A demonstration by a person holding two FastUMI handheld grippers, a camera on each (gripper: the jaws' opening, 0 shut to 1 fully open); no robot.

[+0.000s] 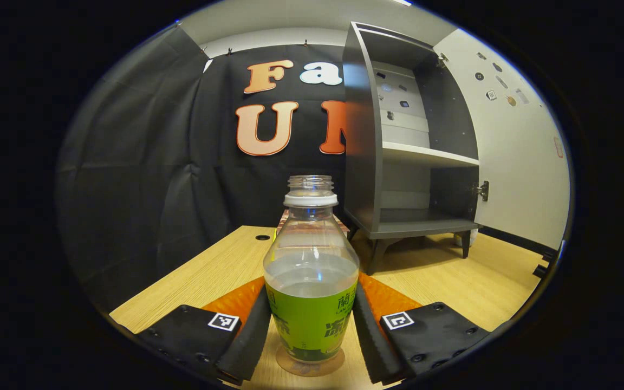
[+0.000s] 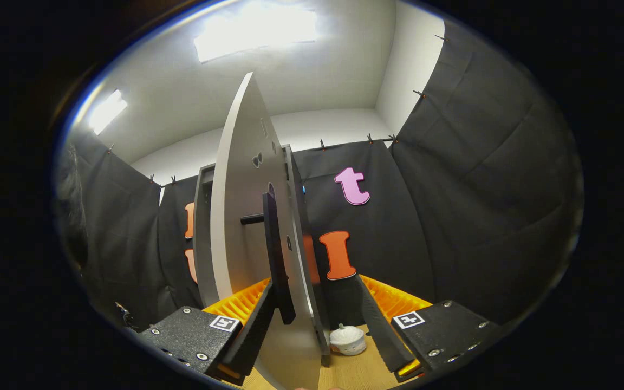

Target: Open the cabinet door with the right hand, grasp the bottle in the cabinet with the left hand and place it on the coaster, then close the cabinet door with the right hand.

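In the left gripper view, your left gripper (image 1: 312,325) is sitting low over the table (image 1: 209,276) with its two fingers (image 1: 252,336) flanking the bottle (image 1: 311,281); both are lying along the bottle's green label, but you cannot tell whether they are pressing on it or merely lying against it; the bottle is standing upright and uncapped, partly filled with clear liquid, its base resting on the round coaster (image 1: 310,365) between the fingertips; farther back and to the right, the cabinet (image 1: 398,151) is standing on short legs on the table with its compartments exposed and one shelf across the middle; its door (image 1: 512,146) is swinging wide to the right on its hinges.

In the right gripper view, your right gripper (image 2: 317,330) is straddling the edge of that door (image 2: 241,216), fingers spread wide, one on each side of the panel; the dark handle (image 2: 275,254) is lying just beside the left finger (image 2: 252,330), and you cannot tell whether they are touching; a small white object (image 2: 348,340) is resting on the table (image 2: 355,368) just past the door's lower edge.
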